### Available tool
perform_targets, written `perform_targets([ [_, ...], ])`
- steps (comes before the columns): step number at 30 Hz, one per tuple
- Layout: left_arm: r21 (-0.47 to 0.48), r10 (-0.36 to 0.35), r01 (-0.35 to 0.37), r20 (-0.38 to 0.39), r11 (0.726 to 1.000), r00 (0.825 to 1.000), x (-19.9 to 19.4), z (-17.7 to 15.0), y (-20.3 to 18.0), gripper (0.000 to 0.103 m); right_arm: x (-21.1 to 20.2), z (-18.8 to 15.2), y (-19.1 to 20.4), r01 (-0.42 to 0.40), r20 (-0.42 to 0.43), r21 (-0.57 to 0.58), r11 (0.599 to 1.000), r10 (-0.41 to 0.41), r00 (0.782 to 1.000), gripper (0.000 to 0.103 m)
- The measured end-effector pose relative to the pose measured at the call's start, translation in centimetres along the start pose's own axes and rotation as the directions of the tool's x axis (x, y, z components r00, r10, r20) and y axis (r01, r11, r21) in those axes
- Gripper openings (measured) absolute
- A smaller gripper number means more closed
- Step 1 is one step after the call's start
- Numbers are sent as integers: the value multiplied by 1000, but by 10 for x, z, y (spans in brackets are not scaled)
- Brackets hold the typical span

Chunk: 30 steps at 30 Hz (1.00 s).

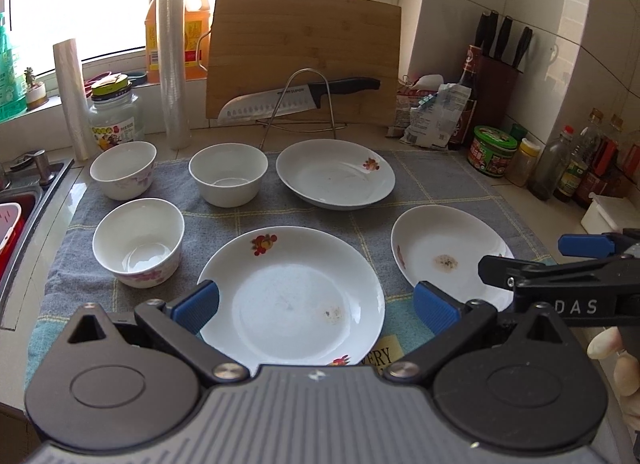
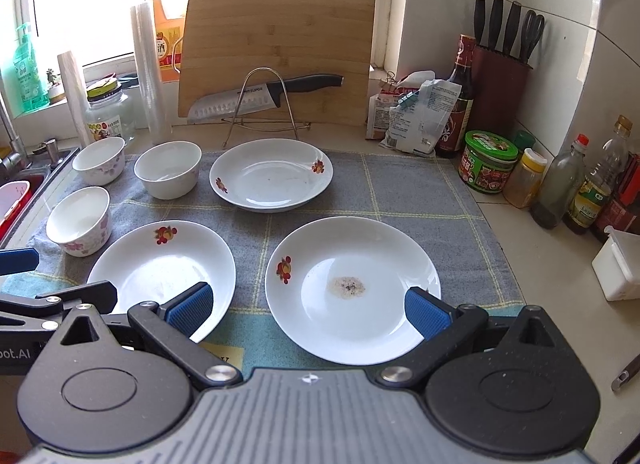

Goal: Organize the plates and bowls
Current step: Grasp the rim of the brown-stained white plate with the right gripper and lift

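Three white plates with red flower marks lie on a grey checked cloth (image 2: 420,191): a near-left plate (image 1: 292,296), a near-right plate (image 2: 352,288) with a brown stain, and a far plate (image 2: 272,175). Three white bowls with pink flowers stand to the left: a near bowl (image 1: 138,242), a far-left bowl (image 1: 123,168) and a middle bowl (image 1: 228,173). My left gripper (image 1: 316,302) hangs open above the near-left plate. Above the stained plate my right gripper (image 2: 308,306) is open too. Neither holds anything.
A bamboo cutting board (image 2: 280,55) and a knife (image 2: 260,97) on a wire rack stand at the back. Sauce bottles and jars (image 2: 560,183) line the right wall beside a knife block (image 2: 500,87). A sink (image 2: 16,191) lies to the left. A hand (image 1: 620,364) shows at right.
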<state>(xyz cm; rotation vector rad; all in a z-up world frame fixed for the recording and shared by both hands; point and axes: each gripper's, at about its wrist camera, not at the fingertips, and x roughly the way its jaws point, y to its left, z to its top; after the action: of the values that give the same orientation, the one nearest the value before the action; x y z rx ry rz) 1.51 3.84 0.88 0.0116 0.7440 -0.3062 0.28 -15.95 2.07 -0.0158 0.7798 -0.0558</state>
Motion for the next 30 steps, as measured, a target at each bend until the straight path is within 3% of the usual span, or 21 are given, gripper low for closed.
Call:
perform_targets([
  [10, 143, -76, 75, 7, 987, 997, 18, -10, -8, 102, 1, -10, -21, -14, 33, 30, 999, 13, 999, 103],
  [20, 285, -230, 237, -61, 929, 971, 56, -31, -60, 102, 27, -13, -72, -72, 20, 45, 996, 71, 997, 103],
  [26, 319, -230, 255, -115, 913, 966, 89, -38, -97, 102, 52, -9, -105, -87, -14, 53, 995, 88, 996, 103],
  [30, 322, -199, 235, -141, 917, 970, 110, -41, -116, 102, 71, -5, -125, -89, -45, 48, 995, 91, 995, 103],
])
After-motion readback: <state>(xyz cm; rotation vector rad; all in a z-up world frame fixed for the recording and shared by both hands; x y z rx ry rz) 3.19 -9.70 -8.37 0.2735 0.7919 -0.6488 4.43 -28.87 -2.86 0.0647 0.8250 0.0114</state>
